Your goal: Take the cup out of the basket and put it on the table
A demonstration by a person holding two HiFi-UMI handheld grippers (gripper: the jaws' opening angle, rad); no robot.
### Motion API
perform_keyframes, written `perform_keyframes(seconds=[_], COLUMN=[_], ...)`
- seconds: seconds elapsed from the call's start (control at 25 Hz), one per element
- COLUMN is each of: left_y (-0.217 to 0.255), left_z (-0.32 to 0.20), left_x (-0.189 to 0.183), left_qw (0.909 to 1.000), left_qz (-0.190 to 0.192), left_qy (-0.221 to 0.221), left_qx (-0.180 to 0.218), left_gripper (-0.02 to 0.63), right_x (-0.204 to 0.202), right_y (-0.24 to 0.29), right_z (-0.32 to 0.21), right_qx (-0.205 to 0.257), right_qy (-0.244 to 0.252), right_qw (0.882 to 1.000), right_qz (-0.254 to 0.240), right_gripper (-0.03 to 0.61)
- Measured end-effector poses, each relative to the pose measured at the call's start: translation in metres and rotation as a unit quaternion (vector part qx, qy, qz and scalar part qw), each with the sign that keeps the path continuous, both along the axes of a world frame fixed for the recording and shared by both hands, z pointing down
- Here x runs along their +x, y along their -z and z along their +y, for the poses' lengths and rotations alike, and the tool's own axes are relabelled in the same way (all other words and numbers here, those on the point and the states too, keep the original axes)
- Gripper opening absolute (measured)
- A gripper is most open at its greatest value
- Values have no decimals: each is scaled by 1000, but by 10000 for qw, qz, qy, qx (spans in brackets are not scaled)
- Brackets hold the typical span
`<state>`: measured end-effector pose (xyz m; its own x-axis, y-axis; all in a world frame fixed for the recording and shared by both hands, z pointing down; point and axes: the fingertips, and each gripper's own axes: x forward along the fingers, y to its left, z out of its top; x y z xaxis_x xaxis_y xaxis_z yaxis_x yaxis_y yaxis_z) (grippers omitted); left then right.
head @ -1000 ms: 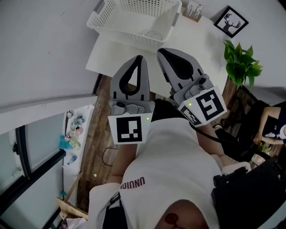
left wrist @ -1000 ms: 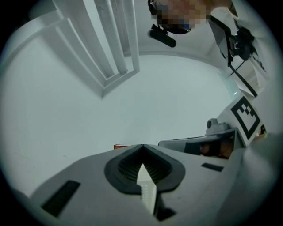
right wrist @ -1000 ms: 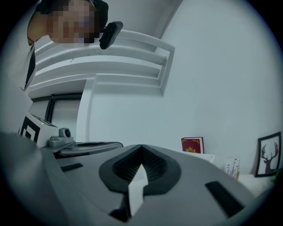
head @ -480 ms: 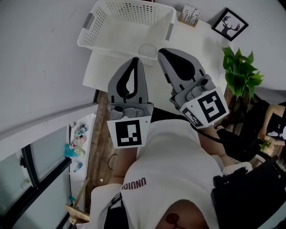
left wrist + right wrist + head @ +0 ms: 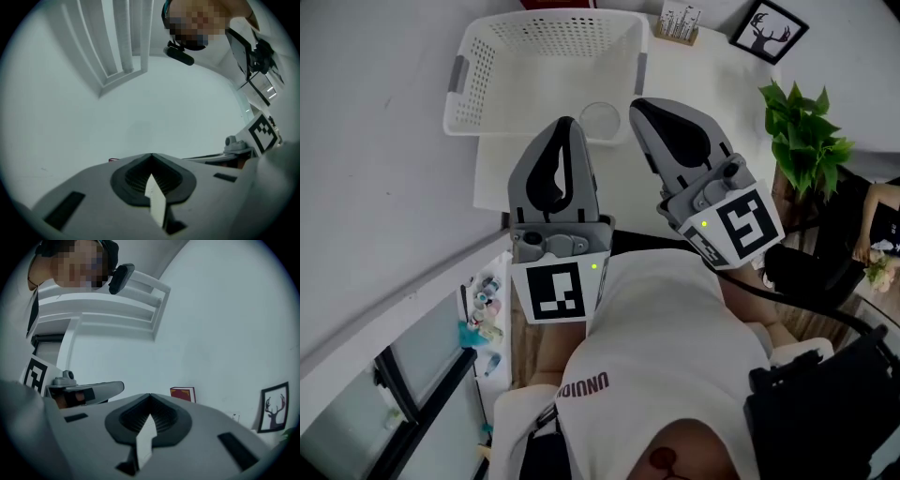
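The cup (image 5: pixel 600 120) was see-through and hard to spot. It sat inside the white basket (image 5: pixel 544 56), down in the near right corner, close to the near wall. The basket stood on the white table (image 5: pixel 492 173).

Both tools were held out level, side by side, with their tips up by the near side of the basket. The left gripper (image 5: pixel 565 124) had its jaws pressed together with nothing in them. The right gripper (image 5: pixel 639 106) was closed tight and empty too, and its tip looked like the one nearer the cup.

A few things could have gone wrong from there. If a gripper went in with its jaws closed like that, it would probably just poke the cup and knock it over instead of taking hold. The cup was so close to the wall that one jaw might not fit behind it — the jaw could catch on the rim and drag the whole basket, which looked light. The clear, smooth side might also slip out of a weak squeeze on the way up and drop back in. And with the two grippers so near each other, they could bump if both reached for the same corner.
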<state>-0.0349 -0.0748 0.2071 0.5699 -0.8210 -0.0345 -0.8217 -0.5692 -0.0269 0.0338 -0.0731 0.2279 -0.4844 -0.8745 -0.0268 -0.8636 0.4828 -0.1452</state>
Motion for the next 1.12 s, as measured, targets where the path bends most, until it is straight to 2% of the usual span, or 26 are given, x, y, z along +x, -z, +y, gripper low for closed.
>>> perform_keyframes(seconds=[0.2, 0.4, 0.6, 0.84, 0.96, 1.12], left_y=[5, 21, 29, 29, 24, 22], left_z=[-29, -56, -76, -88, -88, -89], left_x=[8, 7, 6, 15, 23, 30], left_qw=[9985, 9943, 9891, 9780, 9652, 9351], left_qz=[-60, -140, -118, -236, -337, -445], left_qy=[-550, -1002, -1448, -2062, -2592, -3515], left_qx=[-56, 349, 249, 204, 28, -16], left_gripper=[11, 11, 11, 11, 11, 11], right_x=[7, 13, 15, 16, 16, 18], right_y=[6, 9, 8, 5, 4, 2], right_z=[-22, -37, -48, -56, -60, -63], right_qx=[-17, -5, -24, -106, -149, -208], right_qy=[-536, -988, -1423, -1759, -1865, -2016], right_qw=[9985, 9951, 9898, 9844, 9823, 9791], right_qz=[-48, -68, -70, -26, 53, 195], right_gripper=[18, 17, 17, 18, 18, 17])
